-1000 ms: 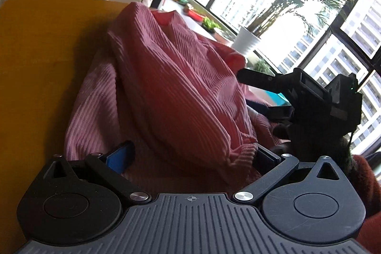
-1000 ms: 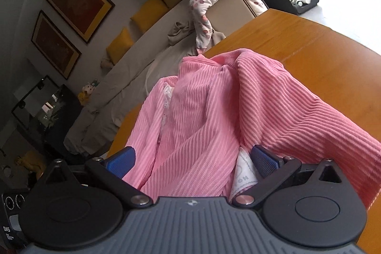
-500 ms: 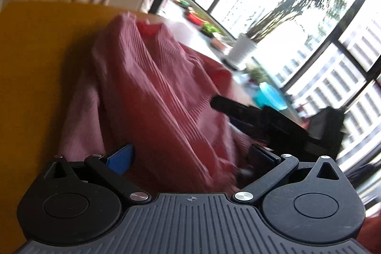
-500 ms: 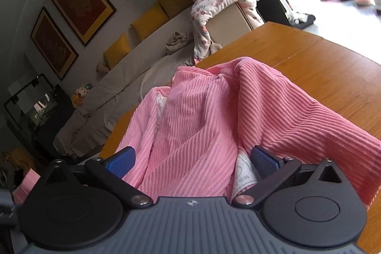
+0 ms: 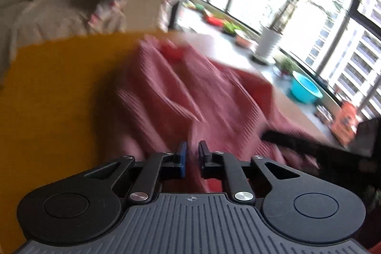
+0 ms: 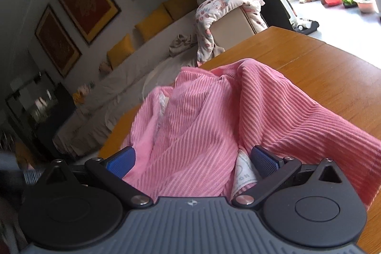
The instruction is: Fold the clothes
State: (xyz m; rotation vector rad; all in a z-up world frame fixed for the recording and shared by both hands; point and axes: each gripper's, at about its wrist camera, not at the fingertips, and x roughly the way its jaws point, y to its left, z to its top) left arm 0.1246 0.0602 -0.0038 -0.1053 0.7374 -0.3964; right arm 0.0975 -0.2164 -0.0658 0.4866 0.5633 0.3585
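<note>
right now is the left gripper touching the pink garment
Touching. In the left wrist view the left gripper has its jaws drawn nearly together with a fold of the pink garment pinched between them, though the picture is blurred.

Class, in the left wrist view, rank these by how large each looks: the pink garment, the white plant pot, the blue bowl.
1. pink garment, by far the largest.
2 and 3. white plant pot and blue bowl look about alike; the picture is blurred and they sit at different depths, so I won't rank them.
</note>
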